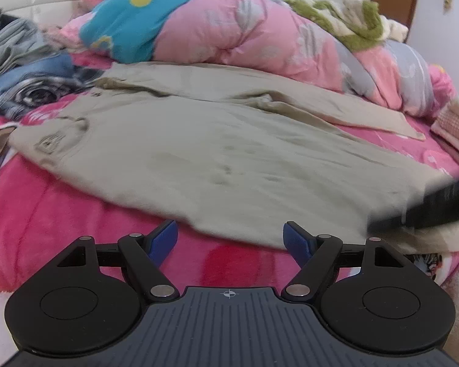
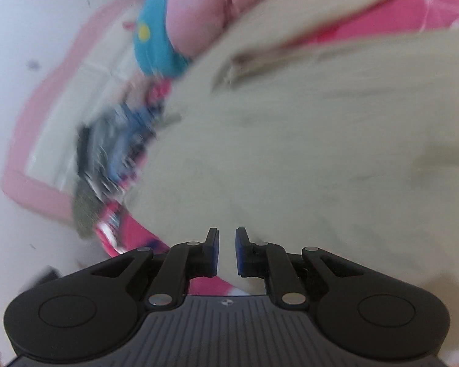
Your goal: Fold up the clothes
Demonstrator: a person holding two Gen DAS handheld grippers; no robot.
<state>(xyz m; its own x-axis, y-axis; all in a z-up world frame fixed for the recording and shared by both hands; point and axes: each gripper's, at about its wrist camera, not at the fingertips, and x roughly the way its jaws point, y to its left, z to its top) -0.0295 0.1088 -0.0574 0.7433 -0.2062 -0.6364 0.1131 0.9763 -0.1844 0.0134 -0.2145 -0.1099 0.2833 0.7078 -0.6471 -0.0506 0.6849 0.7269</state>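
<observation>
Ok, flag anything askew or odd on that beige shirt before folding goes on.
The beige cotton shirt lies spread on the pink fleece blanket, but one long sleeve is bunched and creased where it crosses the body. Nothing looks torn or stained.

Bed, pink blanket; khaki garment spread flat; pink quilt heaped behind; clothes pile at left.

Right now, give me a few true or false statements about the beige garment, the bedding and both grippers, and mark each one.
1. The beige cloth garment lies spread on the bright pink blanket. True.
2. The left gripper is clamped on the garment. False: its jaws are wide apart, holding nothing.
3. The puffy pink quilt is heaped behind the garment. True.
4. The right gripper is wide open. False: only a narrow gap remains; a grip cannot be confirmed.
</observation>
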